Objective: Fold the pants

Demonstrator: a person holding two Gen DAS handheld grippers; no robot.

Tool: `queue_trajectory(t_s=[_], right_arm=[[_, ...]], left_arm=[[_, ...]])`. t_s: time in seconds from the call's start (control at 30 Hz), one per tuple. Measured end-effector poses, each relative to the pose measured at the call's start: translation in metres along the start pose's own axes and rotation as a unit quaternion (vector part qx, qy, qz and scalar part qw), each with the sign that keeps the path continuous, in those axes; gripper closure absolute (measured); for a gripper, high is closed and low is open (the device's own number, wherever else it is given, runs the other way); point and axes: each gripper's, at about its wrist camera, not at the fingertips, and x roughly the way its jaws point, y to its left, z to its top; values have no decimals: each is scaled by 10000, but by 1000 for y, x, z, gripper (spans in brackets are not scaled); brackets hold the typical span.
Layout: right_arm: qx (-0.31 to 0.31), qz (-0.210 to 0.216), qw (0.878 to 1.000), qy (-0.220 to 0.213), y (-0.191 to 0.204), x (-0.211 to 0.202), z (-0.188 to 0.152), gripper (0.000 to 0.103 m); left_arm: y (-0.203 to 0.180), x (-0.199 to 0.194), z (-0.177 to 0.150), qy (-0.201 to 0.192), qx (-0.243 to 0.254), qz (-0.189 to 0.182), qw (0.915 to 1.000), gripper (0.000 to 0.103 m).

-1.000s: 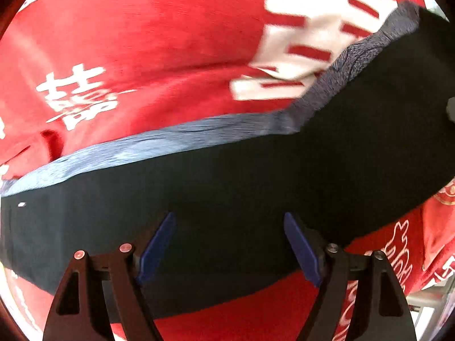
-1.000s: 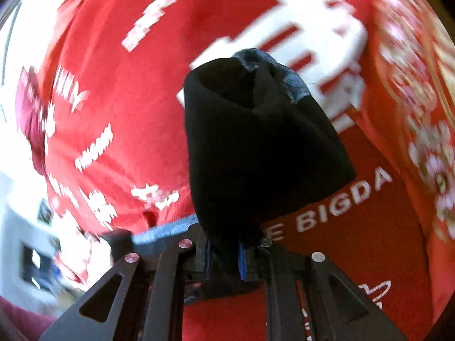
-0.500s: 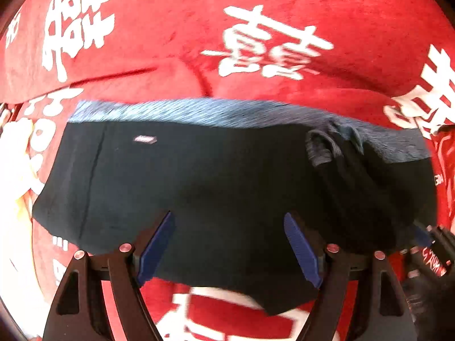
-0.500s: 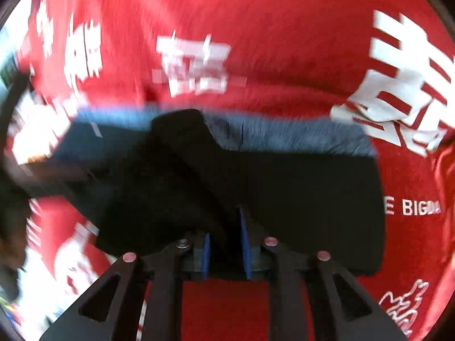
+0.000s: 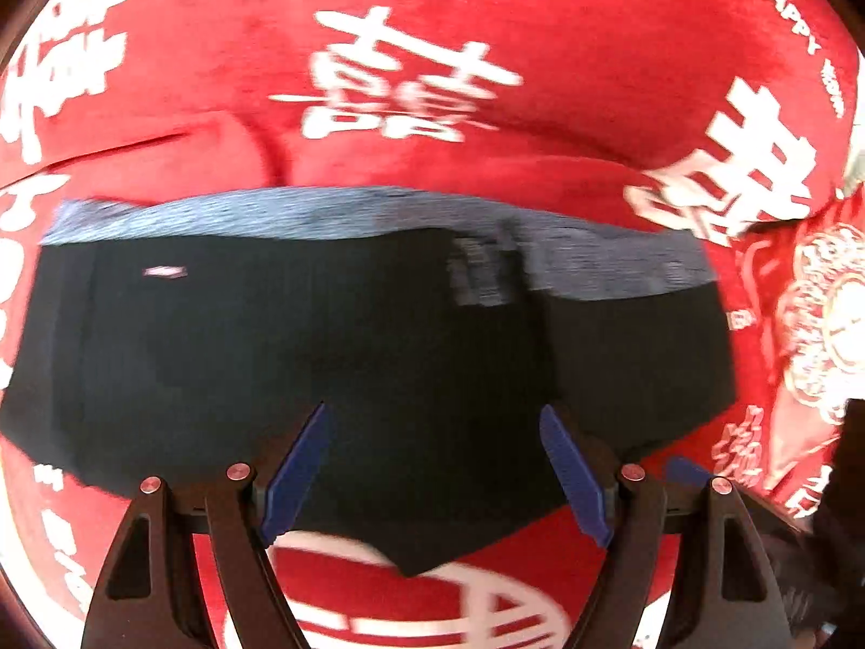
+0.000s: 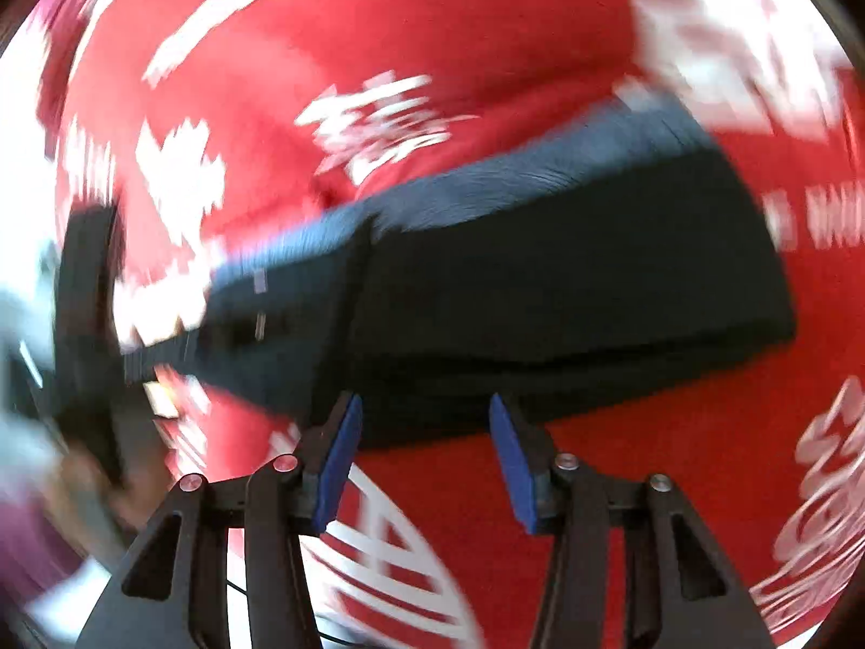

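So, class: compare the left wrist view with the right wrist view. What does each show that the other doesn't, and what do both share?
Only the left wrist view shows the open left tool, a small pale label on the black pants, and their pointed lower edge. Only the right wrist view shows the open right tool and a blurred dark upright object at the left. Both show the folded pants with a grey-blue waistband lying on the red cloth with white characters, neither tool gripping them.

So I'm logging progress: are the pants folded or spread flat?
Folded. The pants lie on the red cloth as a compact dark block, one layer's edge crossing the waistband. Both grippers are open and off them.
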Motion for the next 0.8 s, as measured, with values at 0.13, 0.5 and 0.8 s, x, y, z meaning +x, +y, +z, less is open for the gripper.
queue_trajectory(t_s=[0.13,0.5,0.8], right_arm=[[1406,627,9881,-17,-53,8,9,50],[2822,1496,9476,-89,-91,25,5,99],[1495,703,9843,625,-63,25,10,86]], left_arm=[[-23,31,8,512,13,-201,9985,23],[-42,35,-9,243,299,295,9988,28],[-33,19,-16,-94,260,916,9954,18]])
